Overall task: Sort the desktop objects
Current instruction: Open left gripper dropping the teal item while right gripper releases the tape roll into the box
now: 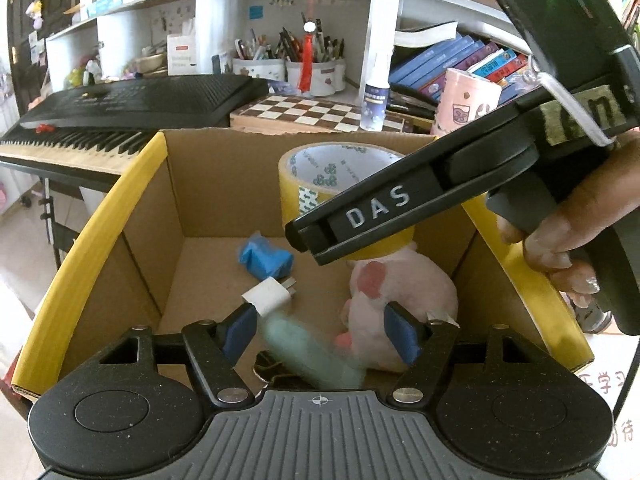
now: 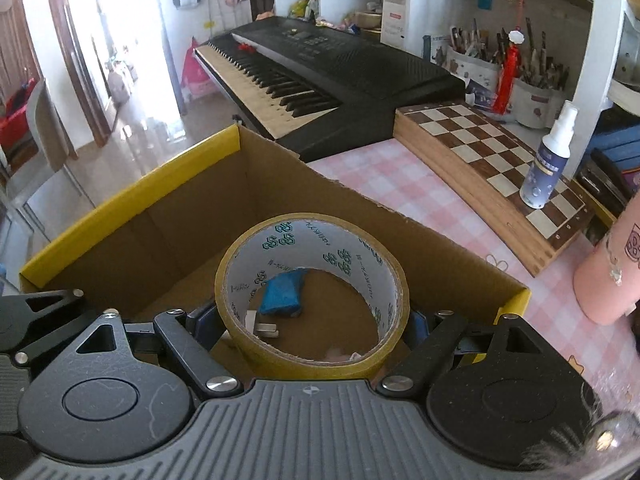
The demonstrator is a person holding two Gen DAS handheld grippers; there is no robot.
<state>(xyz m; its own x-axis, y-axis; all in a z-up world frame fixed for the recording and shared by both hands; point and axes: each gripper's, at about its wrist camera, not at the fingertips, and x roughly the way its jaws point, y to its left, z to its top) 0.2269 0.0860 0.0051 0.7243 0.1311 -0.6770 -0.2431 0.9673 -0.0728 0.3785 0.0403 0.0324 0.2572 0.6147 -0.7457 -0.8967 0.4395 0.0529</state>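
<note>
Tape roll (image 2: 312, 292) clamped in right jaws over box (image 2: 132, 200); left jaws apart, empty.

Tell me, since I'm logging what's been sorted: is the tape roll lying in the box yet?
Not yet. The right gripper grips the tape roll above the open cardboard box, clear of its floor.

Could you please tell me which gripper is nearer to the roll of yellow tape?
Right. The right gripper grips the tape roll over the cardboard box; the left gripper hangs open lower, apart from it.
</note>
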